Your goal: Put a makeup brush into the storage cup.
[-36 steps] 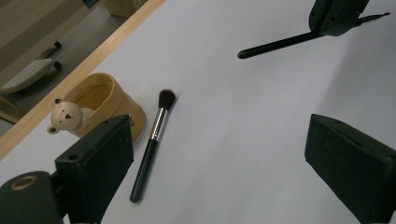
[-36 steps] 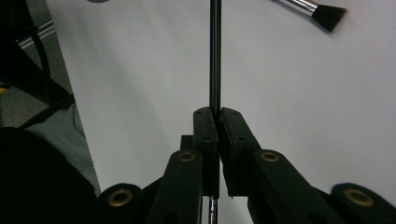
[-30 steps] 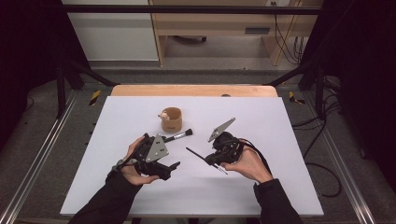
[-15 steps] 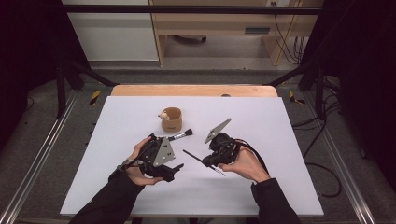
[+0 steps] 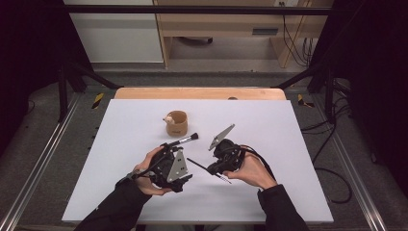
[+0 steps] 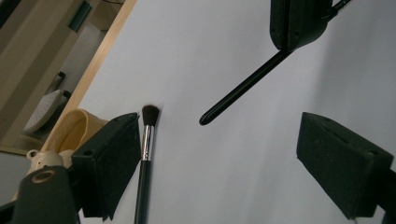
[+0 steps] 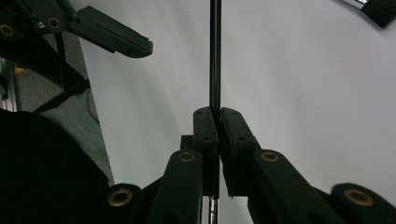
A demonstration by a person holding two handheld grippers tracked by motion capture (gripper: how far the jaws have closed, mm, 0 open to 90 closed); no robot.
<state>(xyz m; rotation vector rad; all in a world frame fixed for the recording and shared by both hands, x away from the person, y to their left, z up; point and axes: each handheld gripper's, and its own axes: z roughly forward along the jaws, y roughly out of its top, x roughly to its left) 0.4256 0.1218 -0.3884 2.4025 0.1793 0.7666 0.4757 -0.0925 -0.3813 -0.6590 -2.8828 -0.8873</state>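
Two make-up brushes are in play on the white tabletop (image 5: pixel 288 144), and each is a slip risk. The right gripper (image 5: pixel 217 169) has its jaws pinched fully together on a thin black brush handle (image 7: pixel 215 56), which runs straight out from between the pads, hangs above the tabletop and points toward the left gripper (image 5: pixel 183 179). That hold is on a slim round shaft, so any twist of the wrist or a knock from the other tool could, I judge, let it rotate or slide out of the pads. The left gripper stands wide apart with nothing between its pads; its jaws have just been closing a little. In the left gripper view, the free end of the thin handle (image 6: pixel 243 86) lies ahead of the gap rather than inside it. If those jaws come together now they would probably miss it, or strike the tip and lever it loose from the right side. The second brush (image 5: pixel 182 141), with a silver ferrule and dark bristles, lies flat on the tabletop, just beside the left gripper's outer jaw and outside the gap. A sideways drift of that hand could nudge it and set it rolling. The small tan cup (image 5: pixel 176 123) stands farther back, near the bristle end, and a shoved brush might tip it.
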